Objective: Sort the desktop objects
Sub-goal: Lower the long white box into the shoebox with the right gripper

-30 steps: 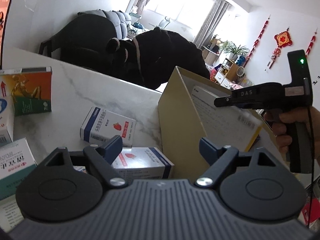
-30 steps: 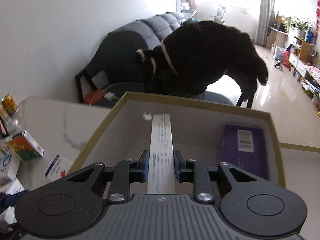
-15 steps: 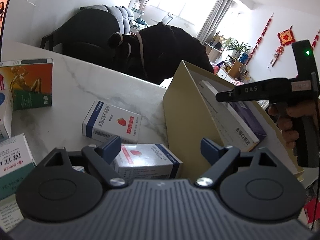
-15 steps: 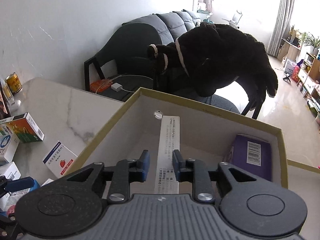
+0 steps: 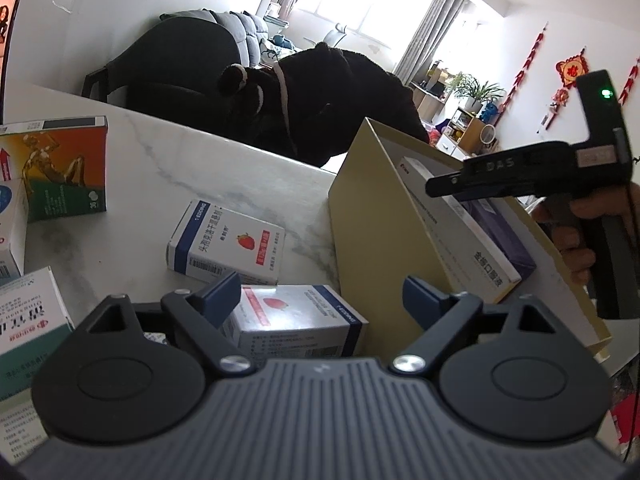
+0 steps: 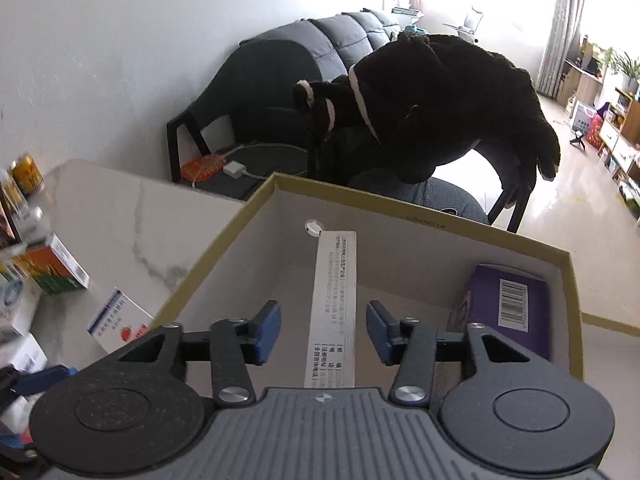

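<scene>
Two strawberry-marked boxes (image 5: pixel 228 242) lie on the counter (image 5: pixel 240 176) ahead of my left gripper (image 5: pixel 320 294), jaws spread and empty, ready to straddle the nearer, while my right gripper (image 6: pixel 323 330), jaws opening clear of the white carton (image 6: pixel 334 300) standing inside the cardboard box (image 6: pixel 420 210), should lift straight out.

Right tool (image 6: pixel 323 330) opening, white carton (image 6: pixel 335 308) between pads, cardboard box (image 6: pixel 420 216)
</scene>
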`<act>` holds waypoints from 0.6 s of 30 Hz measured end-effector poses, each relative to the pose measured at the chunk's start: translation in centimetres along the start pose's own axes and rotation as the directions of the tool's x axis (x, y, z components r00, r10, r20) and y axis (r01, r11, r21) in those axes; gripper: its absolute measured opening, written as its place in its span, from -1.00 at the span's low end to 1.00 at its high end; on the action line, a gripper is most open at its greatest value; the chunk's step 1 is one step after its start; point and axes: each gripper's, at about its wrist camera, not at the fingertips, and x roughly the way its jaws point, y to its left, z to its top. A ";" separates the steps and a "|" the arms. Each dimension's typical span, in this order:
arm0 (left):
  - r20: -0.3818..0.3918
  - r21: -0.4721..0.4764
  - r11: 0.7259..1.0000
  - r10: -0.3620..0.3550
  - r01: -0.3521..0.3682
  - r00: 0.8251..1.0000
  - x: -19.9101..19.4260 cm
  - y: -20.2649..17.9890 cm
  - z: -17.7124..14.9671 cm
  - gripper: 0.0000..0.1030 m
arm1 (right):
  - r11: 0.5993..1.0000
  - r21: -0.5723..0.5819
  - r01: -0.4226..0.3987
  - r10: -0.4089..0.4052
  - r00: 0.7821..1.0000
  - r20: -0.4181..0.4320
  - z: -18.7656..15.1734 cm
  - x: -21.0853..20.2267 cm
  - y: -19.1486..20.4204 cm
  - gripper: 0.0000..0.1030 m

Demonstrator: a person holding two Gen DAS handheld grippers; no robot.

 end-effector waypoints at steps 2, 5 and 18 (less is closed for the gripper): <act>-0.001 0.005 1.000 0.003 -0.003 1.000 0.0 -0.1 0.0 0.74 | 0.999 -0.032 0.031 -0.031 1.000 -0.003 -0.1 0.6 0.3 -0.24; -0.002 0.011 1.000 0.007 -0.006 1.000 -0.1 -0.2 0.0 0.74 | 0.998 -0.045 0.045 -0.045 0.999 0.010 -0.3 1.2 0.4 -0.42; -0.003 0.013 1.000 0.016 -0.016 1.000 0.0 -0.2 -0.1 0.74 | 0.987 0.014 0.158 -0.158 0.985 0.071 -1.5 0.7 -0.9 -0.45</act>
